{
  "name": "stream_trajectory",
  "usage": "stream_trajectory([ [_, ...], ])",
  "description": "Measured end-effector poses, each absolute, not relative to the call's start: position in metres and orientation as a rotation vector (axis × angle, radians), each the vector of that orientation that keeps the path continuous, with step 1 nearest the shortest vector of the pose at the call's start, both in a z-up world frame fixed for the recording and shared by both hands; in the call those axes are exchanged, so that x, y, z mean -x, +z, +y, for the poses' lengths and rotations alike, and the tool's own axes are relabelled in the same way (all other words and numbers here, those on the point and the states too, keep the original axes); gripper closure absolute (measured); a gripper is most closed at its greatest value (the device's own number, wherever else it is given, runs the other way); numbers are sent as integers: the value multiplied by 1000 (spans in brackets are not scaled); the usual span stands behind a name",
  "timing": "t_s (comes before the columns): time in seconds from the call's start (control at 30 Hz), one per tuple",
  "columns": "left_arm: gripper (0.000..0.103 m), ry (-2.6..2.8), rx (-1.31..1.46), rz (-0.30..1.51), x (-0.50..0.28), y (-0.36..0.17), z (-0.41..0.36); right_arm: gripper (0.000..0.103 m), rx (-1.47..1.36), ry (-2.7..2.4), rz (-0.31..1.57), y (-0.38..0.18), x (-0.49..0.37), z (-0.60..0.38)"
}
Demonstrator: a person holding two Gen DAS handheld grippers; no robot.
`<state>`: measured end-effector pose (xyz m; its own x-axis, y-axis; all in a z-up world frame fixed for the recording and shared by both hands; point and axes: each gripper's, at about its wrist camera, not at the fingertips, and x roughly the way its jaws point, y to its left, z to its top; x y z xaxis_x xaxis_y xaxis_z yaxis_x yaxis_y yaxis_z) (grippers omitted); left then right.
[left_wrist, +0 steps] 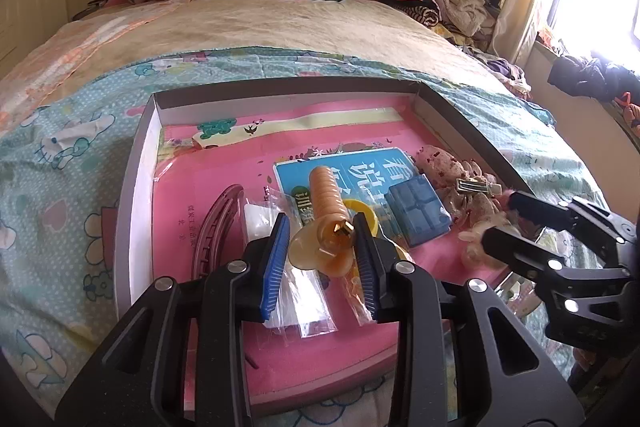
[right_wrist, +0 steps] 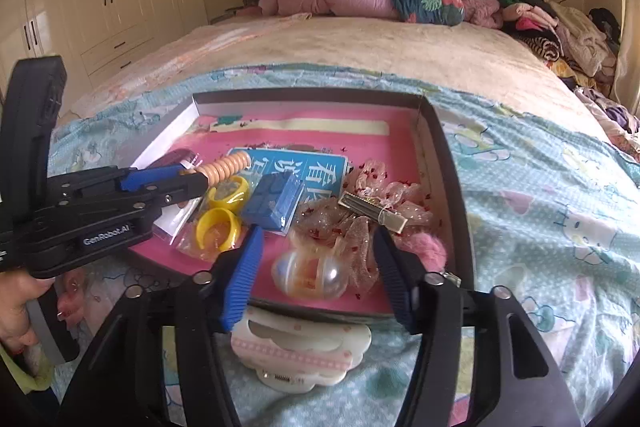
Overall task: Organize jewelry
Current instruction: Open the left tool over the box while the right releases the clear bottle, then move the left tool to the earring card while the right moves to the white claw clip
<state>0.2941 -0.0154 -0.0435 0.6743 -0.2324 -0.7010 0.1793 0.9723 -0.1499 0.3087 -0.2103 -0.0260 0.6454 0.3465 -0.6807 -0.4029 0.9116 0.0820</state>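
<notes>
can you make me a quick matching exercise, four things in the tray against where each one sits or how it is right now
Things
1. ribbed amber plastic hair clip
2. small blue plastic box with four lid panels
3. clear plastic egg-shaped capsule
4. gold metal alligator clip

Places or states
A. lying on the sheer pink sequinned fabric
B. gripped between the left tongs
C. resting on the blue booklet with white characters
D. between the open right tongs, near the tray's front edge

Pairs: 1-B, 2-C, 3-D, 4-A
</notes>
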Motion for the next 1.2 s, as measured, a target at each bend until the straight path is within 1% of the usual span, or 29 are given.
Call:
stream_trajectory([
  [0.03, 73, -230, 70, 797, -293, -42, -16, 41, 79, 427, 748, -23, -305, -212],
  [0.07, 67, -229, 70, 794, -292, -41, -16, 40, 79, 426, 738, -20, -302, -213],
  [0.13, 63, -227, 66, 788, -289, -39, -16, 35, 75, 422, 721, -15, -295, -217],
  [0.17, 58, -226, 63, 785, -287, -37, -16, 33, 72, 420, 715, -13, -292, -219],
  [0.2, 53, -223, 61, 780, -284, -36, -16, 32, 69, 419, 711, -11, -290, -220],
  [0.27, 50, -220, 59, 770, -280, -32, -16, 29, 63, 418, 703, -7, -284, -224],
  [0.33, 42, -210, 56, 760, -276, -29, -15, 27, 58, 414, 695, -4, -278, -227],
  [0.4, 31, -201, 52, 748, -270, -25, -15, 26, 54, 410, 689, -2, -274, -231],
  [0.43, 29, -198, 50, 742, -267, -23, -15, 25, 51, 408, 685, -1, -272, -233],
  [0.5, 20, -194, 48, 730, -261, -19, -14, 23, 45, 406, 678, 1, -267, -237],
  [0.57, 14, -183, 38, 716, -253, -14, -13, 21, 43, 406, 673, 3, -262, -240],
  [0.67, 12, -177, 35, 698, -242, -9, -11, 19, 43, 401, 663, 6, -253, -243],
  [0.97, 12, -186, 9, 678, -210, 1, -15, 18, 40, 400, 650, 10, -234, -250],
  [1.2, 12, -192, 3, 696, -189, -5, -13, 18, 49, 411, 665, 5, -224, -246],
])
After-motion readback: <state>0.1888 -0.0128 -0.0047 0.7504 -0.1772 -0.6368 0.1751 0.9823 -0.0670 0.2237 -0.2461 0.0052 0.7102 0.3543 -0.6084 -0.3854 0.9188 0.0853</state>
